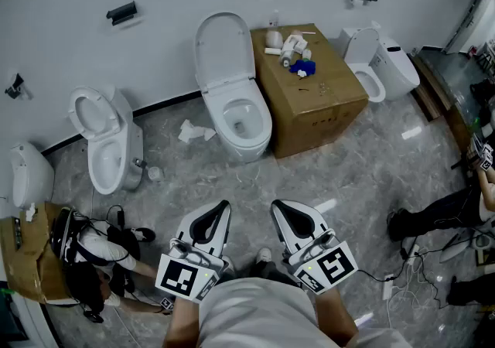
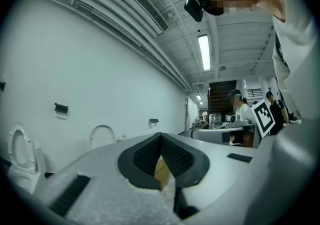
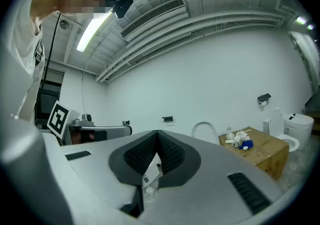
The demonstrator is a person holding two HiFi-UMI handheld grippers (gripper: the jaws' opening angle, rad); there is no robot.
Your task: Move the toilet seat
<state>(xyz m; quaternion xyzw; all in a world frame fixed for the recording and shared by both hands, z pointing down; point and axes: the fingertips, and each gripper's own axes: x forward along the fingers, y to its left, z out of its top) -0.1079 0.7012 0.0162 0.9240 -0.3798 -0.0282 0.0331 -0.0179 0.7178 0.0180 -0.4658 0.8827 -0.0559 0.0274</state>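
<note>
The left white-and-black claw (image 1: 221, 211) and the right white-and-black claw (image 1: 281, 209) are held level, side by side just ahead of the person's torso (image 1: 259, 312). Both have jaws pressed together on nothing. Bare forearms (image 1: 182, 326) flank the torso.

The oval plastic toilet seat (image 1: 223, 49) is glossy white. Glossy floor tiles (image 1: 363, 176) show grey marbling. The square cardboard box (image 1: 325, 103) is brown. The moulded left gripper (image 1: 218, 216) and right gripper (image 1: 285, 216) are white with black pads (image 2: 145, 156) and black-and-white square markers (image 1: 186, 277).

Small indistinct clutter (image 1: 292, 51) on cardboard box (image 1: 329, 103)
</note>
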